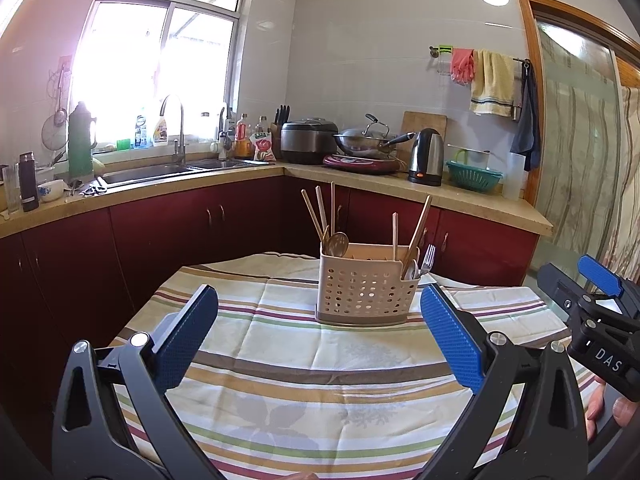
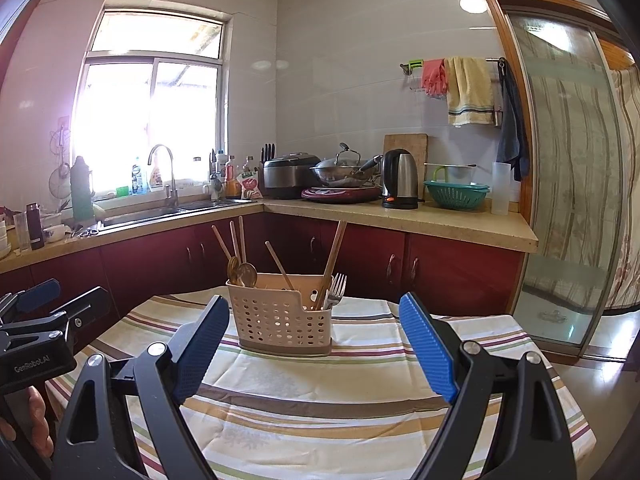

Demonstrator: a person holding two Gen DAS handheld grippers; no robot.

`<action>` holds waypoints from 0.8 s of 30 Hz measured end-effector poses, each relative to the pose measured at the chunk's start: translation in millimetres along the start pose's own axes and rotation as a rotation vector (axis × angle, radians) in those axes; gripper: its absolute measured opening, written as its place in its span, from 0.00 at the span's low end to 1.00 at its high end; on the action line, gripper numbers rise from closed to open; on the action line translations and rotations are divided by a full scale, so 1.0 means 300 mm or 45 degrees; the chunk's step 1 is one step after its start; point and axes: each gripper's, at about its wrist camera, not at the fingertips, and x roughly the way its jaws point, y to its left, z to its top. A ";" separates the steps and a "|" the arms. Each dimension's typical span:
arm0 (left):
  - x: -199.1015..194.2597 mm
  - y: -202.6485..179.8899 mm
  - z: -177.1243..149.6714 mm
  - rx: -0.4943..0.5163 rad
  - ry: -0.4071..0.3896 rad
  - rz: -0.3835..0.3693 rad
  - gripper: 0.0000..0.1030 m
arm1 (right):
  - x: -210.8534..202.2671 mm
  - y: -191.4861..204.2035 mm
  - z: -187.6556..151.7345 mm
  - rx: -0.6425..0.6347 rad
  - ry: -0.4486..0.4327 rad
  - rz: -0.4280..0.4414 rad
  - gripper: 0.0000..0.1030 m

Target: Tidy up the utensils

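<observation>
A beige perforated utensil caddy (image 1: 366,286) (image 2: 280,318) stands upright on the striped tablecloth (image 1: 288,364) (image 2: 320,400), toward the far side of the table. Wooden chopsticks (image 1: 320,210) (image 2: 236,238), wooden spoons (image 1: 338,242) (image 2: 246,274) and metal forks (image 1: 427,260) (image 2: 337,285) stick up out of it. My left gripper (image 1: 318,318) is open and holds nothing, short of the caddy. My right gripper (image 2: 314,330) is also open and holds nothing, facing the caddy from the near side. Each gripper shows at the edge of the other's view.
Dark red cabinets under an L-shaped counter (image 1: 460,196) lie behind the table. The counter carries a sink (image 1: 160,170), rice cooker (image 1: 308,136), wok (image 1: 366,140), kettle (image 1: 427,156) and green colander (image 1: 474,174). A sliding glass door (image 2: 560,184) is at right.
</observation>
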 end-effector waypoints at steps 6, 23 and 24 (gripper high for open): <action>-0.007 -0.004 -0.002 0.016 -0.007 0.009 0.96 | -0.002 0.002 0.000 -0.002 -0.001 0.000 0.82; 0.001 -0.020 -0.006 0.018 -0.023 -0.013 0.96 | 0.012 -0.009 -0.005 0.000 0.023 -0.002 0.82; 0.005 -0.022 -0.006 0.024 -0.022 -0.004 0.96 | 0.014 -0.009 -0.006 0.000 0.024 -0.003 0.82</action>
